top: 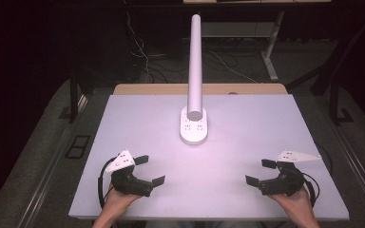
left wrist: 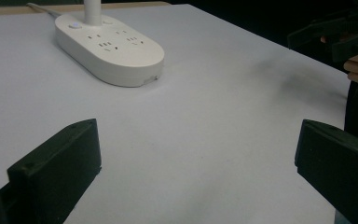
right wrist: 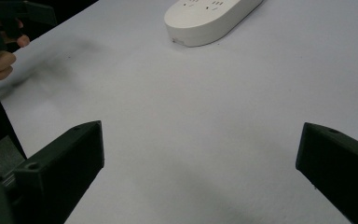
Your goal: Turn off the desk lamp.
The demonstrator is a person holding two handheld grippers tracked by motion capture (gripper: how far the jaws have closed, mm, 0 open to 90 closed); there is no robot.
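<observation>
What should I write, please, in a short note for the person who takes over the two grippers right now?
Left gripper: open, holding nothing, low over the near left of the white table.
Right gripper: open, holding nothing, near right.
White oval plastic power strip, with a white tube standing on its far end: table centre, beyond both grippers, untouched.
Done: nothing visible yet.
Left: probably reaching the power strip.
</observation>
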